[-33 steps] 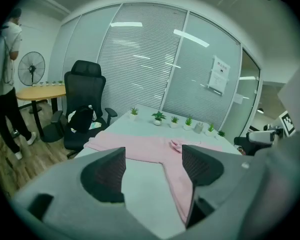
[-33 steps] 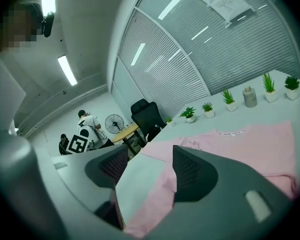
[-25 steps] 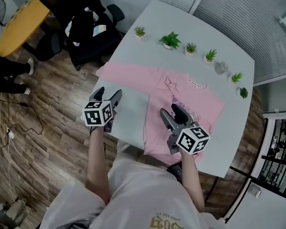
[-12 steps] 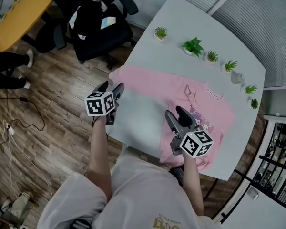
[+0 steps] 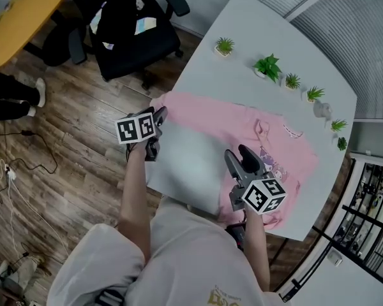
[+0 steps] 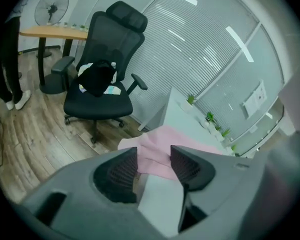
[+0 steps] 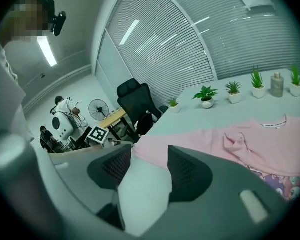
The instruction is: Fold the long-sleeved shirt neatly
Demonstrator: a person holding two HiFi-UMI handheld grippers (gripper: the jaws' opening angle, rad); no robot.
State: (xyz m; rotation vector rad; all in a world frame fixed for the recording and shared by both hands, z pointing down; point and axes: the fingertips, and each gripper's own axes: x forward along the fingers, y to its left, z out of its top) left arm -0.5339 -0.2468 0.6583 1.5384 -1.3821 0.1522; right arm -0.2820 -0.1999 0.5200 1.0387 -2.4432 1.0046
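Shirt lies spread on the worktop, its sleeve reaching the left edge.

Step, as judged: approach for the first fold.

Left gripper: fingers half apart, just been closing. The sleeve end shows between them, unpinched.

Right gripper: fingers wide, narrowing slightly, over bare worktop, empty.

Next: seat the left fingers on the cuff.

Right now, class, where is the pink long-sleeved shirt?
In the head view, the pink long-sleeved shirt lies spread across the white table, below the row of potted plants, one sleeve reaching the left edge nearest the black office chair.
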